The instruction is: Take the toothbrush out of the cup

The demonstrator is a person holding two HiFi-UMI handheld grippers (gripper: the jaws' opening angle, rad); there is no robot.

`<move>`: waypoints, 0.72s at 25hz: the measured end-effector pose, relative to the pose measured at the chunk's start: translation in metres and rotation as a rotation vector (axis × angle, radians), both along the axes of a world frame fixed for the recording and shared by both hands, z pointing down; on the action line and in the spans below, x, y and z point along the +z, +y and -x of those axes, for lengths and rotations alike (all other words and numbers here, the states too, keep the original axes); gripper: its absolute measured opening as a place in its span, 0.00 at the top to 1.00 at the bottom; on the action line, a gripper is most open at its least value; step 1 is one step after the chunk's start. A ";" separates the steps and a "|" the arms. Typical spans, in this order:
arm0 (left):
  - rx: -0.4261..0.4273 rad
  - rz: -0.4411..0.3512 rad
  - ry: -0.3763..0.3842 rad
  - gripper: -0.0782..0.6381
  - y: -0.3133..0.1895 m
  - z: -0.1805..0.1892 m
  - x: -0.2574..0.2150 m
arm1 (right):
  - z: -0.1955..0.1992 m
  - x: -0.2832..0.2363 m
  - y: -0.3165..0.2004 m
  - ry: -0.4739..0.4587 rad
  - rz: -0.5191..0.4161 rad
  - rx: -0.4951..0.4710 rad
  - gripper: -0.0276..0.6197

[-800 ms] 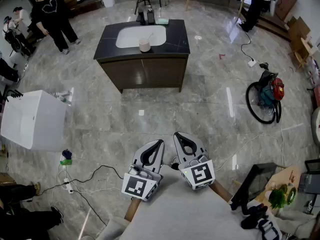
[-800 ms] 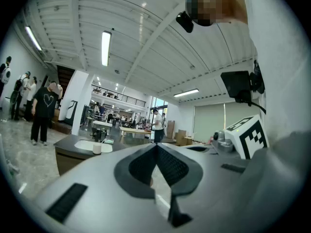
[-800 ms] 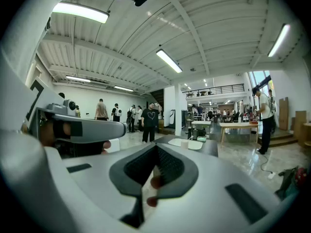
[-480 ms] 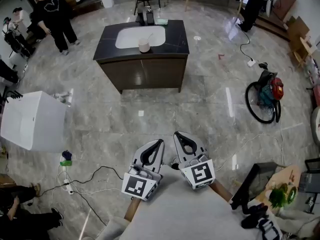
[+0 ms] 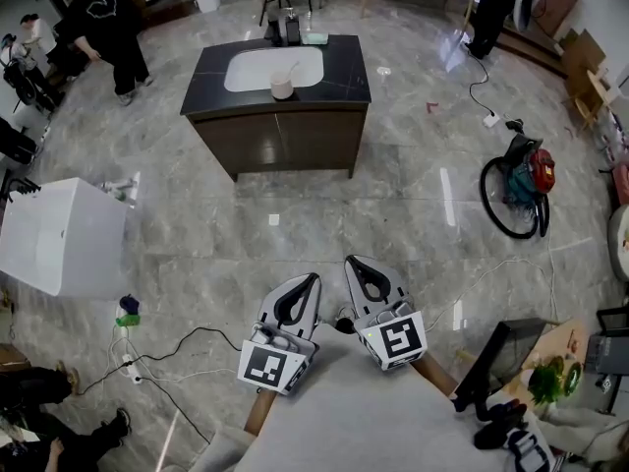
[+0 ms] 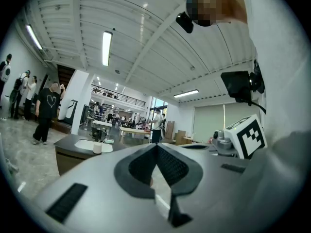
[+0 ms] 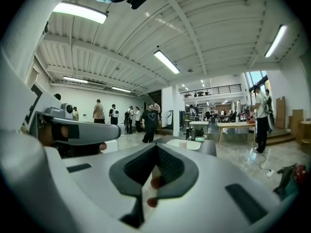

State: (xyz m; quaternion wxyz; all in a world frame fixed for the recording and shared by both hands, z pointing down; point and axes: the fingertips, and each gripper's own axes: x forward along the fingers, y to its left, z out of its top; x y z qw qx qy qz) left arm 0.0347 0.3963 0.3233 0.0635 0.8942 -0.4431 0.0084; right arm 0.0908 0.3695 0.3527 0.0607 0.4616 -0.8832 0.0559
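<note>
A pale cup with a toothbrush leaning out of it stands on the dark vanity top, at the front rim of the white sink. Both grippers are far from it, close to the person's body at the bottom of the head view. My left gripper and right gripper sit side by side and point toward the vanity. Each has its jaws shut with nothing between them. In the left gripper view the cup shows small, far beyond the closed tips.
Marble floor lies between me and the vanity. A white tub-like unit stands at the left, with cables on the floor near it. A bicycle stands at the right. People stand at the back left.
The vanity and cup sit slightly higher in the head view. Both grippers keep their places and stay shut.
</note>
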 end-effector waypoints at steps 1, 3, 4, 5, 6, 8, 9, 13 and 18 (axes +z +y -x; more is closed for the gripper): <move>-0.002 0.002 0.001 0.89 -0.001 0.002 0.001 | 0.000 0.000 -0.001 0.003 0.000 0.001 0.95; 0.001 0.001 0.008 0.89 -0.001 0.007 0.001 | 0.002 -0.001 -0.002 0.011 -0.001 0.006 0.95; 0.001 0.000 0.010 0.88 -0.001 0.009 0.000 | 0.003 -0.002 -0.002 0.013 -0.001 0.010 0.95; 0.001 -0.002 0.011 0.89 -0.001 0.013 -0.001 | 0.005 -0.003 -0.003 0.017 -0.005 0.014 0.95; 0.001 -0.005 0.014 0.89 -0.002 0.016 -0.002 | 0.007 -0.004 -0.004 0.021 -0.010 0.018 0.95; 0.004 -0.013 0.024 0.89 -0.004 0.024 -0.003 | 0.012 -0.005 -0.007 0.030 -0.019 0.027 0.95; 0.005 -0.016 0.028 0.89 -0.004 0.028 -0.002 | 0.015 -0.006 -0.008 0.037 -0.025 0.029 0.95; 0.008 -0.026 0.047 0.88 -0.008 0.046 0.000 | 0.026 -0.007 -0.013 0.067 -0.050 0.038 0.95; -0.001 -0.028 0.052 0.89 -0.016 0.062 0.003 | 0.036 -0.003 -0.021 0.080 -0.045 0.041 0.95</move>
